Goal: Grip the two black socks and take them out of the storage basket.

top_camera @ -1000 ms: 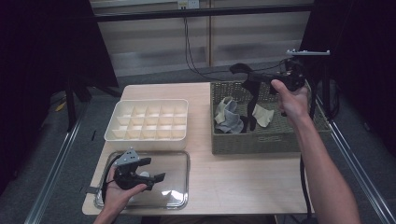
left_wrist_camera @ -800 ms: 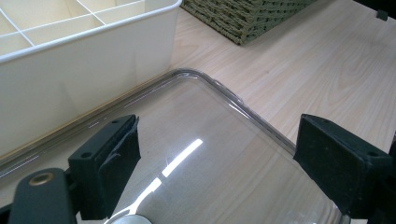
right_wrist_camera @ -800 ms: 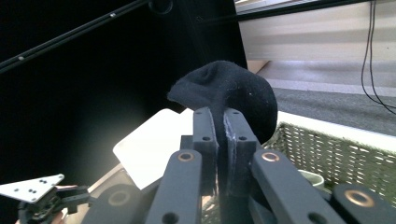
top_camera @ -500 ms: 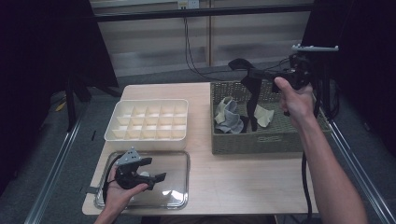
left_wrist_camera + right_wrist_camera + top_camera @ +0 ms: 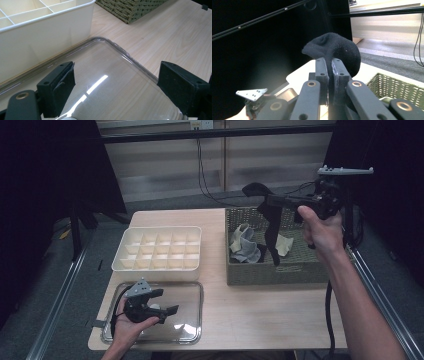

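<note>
My right gripper (image 5: pixel 267 200) is held in the air over the woven basket (image 5: pixel 280 272), shut on a black sock (image 5: pixel 272 235). The sock bunches above the jaws and hangs down into the basket. In the right gripper view the jaws (image 5: pixel 329 62) are pressed together with the black sock (image 5: pixel 337 45) bulging over them. My left gripper (image 5: pixel 165 301) rests on a clear tray (image 5: pixel 190 320) at the front left, open and holding nothing. In the left gripper view its jaws (image 5: pixel 120 85) stand wide apart over the clear tray (image 5: pixel 112 62).
A grey sock (image 5: pixel 245 247) and a cream sock (image 5: pixel 285 245) lie in the basket. A white divided box (image 5: pixel 160 247) stands behind the tray, close to it. Bare wooden table (image 5: pixel 260 310) lies in front of the basket.
My right gripper has risen a little with the black sock, so more of the sock hangs free of the basket. The left gripper has stayed put.
</note>
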### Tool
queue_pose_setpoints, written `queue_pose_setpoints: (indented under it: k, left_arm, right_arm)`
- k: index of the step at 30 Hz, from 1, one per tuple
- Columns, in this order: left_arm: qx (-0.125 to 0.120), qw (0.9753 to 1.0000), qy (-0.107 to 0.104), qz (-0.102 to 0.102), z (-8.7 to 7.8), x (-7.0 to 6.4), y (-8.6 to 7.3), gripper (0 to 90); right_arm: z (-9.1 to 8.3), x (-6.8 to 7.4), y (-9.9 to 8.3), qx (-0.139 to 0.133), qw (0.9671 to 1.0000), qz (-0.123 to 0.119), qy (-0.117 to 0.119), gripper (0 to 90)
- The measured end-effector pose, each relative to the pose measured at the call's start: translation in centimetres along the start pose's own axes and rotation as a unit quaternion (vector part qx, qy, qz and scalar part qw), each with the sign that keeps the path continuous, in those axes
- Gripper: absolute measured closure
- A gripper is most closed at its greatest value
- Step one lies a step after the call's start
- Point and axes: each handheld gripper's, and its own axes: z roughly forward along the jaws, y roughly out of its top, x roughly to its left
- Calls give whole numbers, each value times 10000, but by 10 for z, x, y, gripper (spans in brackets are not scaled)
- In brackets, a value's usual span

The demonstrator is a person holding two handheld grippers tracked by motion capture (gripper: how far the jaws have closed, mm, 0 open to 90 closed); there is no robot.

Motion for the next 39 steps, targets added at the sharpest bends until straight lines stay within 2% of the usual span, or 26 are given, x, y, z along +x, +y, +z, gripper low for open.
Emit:
queue_pose_setpoints:
  k: [10,20,23,25,26,28,31,36,39]
  left_arm:
    - [-16,10000,-1,4,1,-2,0,141]
    - [-24,10000,3,-19,5,-2,4,144]
    - [19,10000,-28,58,10,-3,7,144]
    - [73,9999,31,143,15,-4,10,145]
    - [32,9999,-45,132,17,-5,12,145]
    - [60,9997,-37,243,19,-7,16,144]
    - [-8,9997,-100,231,21,-8,21,144]
    - [-9,9996,-177,239,27,-12,29,150]
    - [17,9991,-323,277,31,-17,34,160]
  right_arm:
    - [-14,24,-14,6,9999,-52,108,851]
    - [-29,29,-53,15,9996,166,227,851]
    - [-32,33,-61,99,9996,175,191,851]
    - [-32,34,-67,141,9995,186,191,851]
    - [-32,34,-70,169,9995,192,187,851]
    - [-31,33,-79,220,9993,220,199,851]
    - [-28,30,-95,252,9992,243,188,850]
    - [-13,19,-128,504,9977,425,161,849]
    - [-6,16,-143,586,9966,530,222,849]
